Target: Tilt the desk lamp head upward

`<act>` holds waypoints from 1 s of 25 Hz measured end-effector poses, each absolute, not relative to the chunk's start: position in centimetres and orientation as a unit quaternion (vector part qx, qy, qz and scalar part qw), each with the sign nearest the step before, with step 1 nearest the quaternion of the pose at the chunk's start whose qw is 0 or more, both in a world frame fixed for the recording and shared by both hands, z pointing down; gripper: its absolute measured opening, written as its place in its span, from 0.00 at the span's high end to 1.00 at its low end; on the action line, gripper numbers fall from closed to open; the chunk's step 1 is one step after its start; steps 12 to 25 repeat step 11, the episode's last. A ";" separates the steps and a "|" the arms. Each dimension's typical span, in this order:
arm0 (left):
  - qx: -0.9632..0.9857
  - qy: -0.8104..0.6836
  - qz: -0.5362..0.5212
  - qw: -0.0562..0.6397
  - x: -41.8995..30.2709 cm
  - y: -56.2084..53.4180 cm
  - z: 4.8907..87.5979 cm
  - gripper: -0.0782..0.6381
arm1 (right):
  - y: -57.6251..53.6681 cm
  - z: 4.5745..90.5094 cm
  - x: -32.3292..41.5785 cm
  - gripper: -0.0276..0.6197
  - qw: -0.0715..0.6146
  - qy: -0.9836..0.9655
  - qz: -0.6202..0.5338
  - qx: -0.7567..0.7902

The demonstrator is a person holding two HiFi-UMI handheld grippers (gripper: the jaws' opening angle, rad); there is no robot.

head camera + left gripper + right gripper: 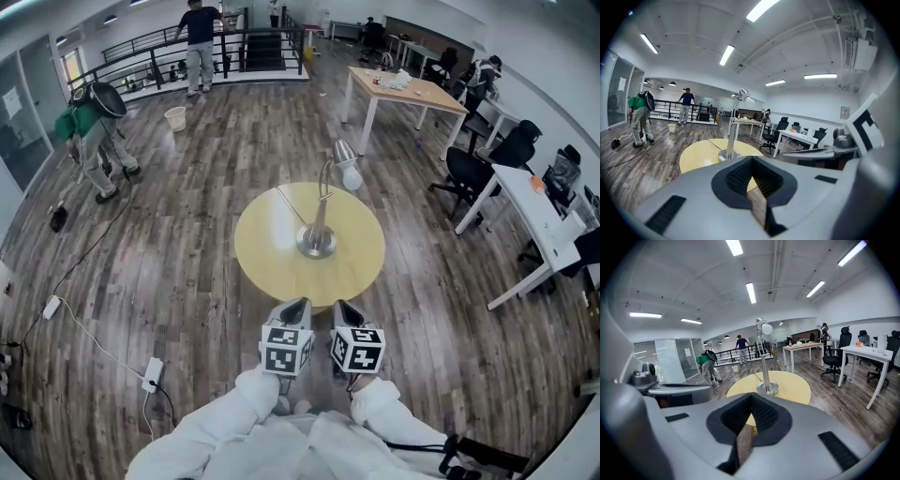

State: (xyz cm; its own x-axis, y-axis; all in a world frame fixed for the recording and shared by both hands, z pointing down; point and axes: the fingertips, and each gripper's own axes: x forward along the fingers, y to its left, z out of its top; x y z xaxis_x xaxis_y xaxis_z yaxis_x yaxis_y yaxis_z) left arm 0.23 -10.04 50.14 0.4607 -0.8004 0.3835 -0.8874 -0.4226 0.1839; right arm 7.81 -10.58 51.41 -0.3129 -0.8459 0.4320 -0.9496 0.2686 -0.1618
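Observation:
A silver desk lamp (320, 220) stands on a round yellow table (272, 253); its round base (316, 243) sits near the table's middle. The lamp head (347, 165) with a white bulb hangs at the far side, facing down. The lamp (732, 125) also shows in the left gripper view, and the lamp (765, 357) in the right gripper view. My left gripper (294, 310) and right gripper (344, 311) are held side by side at the table's near edge, both shut and empty, well short of the lamp.
A thin cord (289, 204) runs from the lamp across the table. Desks (403, 89) and office chairs (466, 173) stand to the right. Two people (94, 136) are at the far left and back. A power strip (152, 373) and cables lie on the wooden floor.

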 end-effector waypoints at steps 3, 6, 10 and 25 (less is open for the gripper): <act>0.833 -0.508 0.122 0.184 0.0 -10.0 50.2 0.89 | -10.5 51.1 7.8 0.94 0.129 -0.787 0.193 0.572; 0.832 -0.509 0.125 0.182 -0.2 -10.1 50.3 0.89 | -10.5 51.2 7.7 0.94 0.130 -0.788 0.188 0.571; 0.832 -0.509 0.128 0.179 -0.5 -9.7 50.1 0.89 | -10.2 51.3 7.5 0.94 0.135 -0.787 0.186 0.573; 0.832 -0.509 0.129 0.178 -0.6 -9.6 50.1 0.89 | -10.1 51.4 7.5 0.94 0.137 -0.786 0.186 0.573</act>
